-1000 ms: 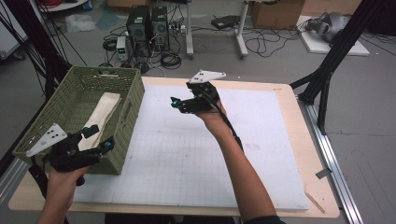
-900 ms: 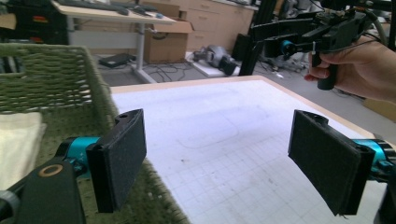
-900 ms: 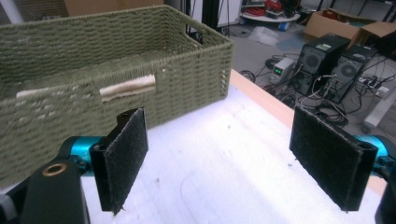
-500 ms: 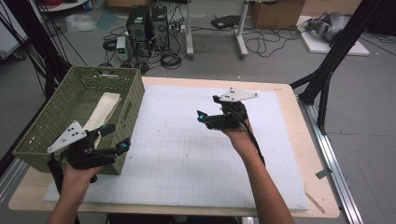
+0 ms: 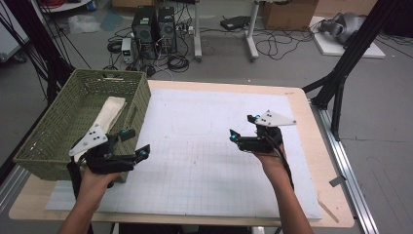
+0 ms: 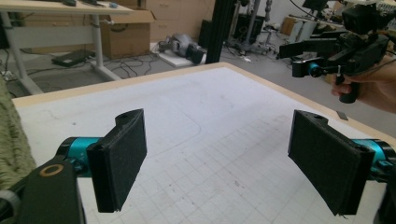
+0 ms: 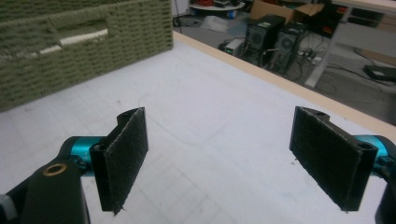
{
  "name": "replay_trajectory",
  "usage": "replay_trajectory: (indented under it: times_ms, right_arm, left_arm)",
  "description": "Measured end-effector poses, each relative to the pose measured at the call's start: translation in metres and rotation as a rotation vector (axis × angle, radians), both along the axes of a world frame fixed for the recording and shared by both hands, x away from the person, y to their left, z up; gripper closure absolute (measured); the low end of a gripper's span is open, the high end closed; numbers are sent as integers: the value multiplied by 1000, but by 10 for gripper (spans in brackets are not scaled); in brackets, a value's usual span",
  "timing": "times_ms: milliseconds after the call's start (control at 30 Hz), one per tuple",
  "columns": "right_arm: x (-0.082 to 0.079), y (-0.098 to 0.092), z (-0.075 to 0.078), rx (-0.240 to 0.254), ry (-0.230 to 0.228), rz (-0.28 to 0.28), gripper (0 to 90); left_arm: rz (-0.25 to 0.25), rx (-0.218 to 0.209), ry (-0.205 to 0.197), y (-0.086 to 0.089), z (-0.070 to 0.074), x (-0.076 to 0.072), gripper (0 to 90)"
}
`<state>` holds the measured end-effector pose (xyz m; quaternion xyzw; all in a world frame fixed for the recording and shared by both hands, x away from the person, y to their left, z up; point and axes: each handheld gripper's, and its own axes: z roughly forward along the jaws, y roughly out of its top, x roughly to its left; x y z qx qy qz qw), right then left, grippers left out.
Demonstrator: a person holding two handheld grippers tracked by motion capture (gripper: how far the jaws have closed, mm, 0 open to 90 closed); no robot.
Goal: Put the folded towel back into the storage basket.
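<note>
High view: left tool (image 5: 135, 144), right tool (image 5: 242, 127) agape, empty.

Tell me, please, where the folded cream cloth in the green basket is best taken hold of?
Probably the near end of the cream cloth, coming from above with the left hand-held gripper, whose jaws are open. The cloth lies flat and lengthwise on the floor of the green basket, and the tall woven walls block any sideways approach.

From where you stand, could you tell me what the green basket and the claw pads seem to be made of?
The green basket looks woven from matte cord or paper rope, judging by its ribbed weave. The left claw's pads look like black felt or foam, matte and fuzzy.
</note>
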<state>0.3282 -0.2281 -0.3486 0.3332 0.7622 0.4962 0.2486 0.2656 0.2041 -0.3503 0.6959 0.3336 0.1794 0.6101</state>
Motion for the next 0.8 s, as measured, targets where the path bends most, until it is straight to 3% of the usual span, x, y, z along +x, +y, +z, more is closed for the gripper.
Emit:
replay_trajectory:
  times_ms: [167,267,467,800]
  right_arm:
    - [-15,-21,-15,-12,5,-59,183]
    - [-19,-28,-19,-15,-7,-75,183]
    - [-33,-43,-33,-13,-5,-118,183]
    - [-50,-62,-56,-5,19,-159,183]
  left_arm:
    - [-37,-12,-13,-9,-6,5,201]
    - [-45,-13,-55,-17,-10,7,197]
    - [-85,-11,-38,-31,-22,12,197]
    - [-87,-6,-20,-43,-37,15,198]
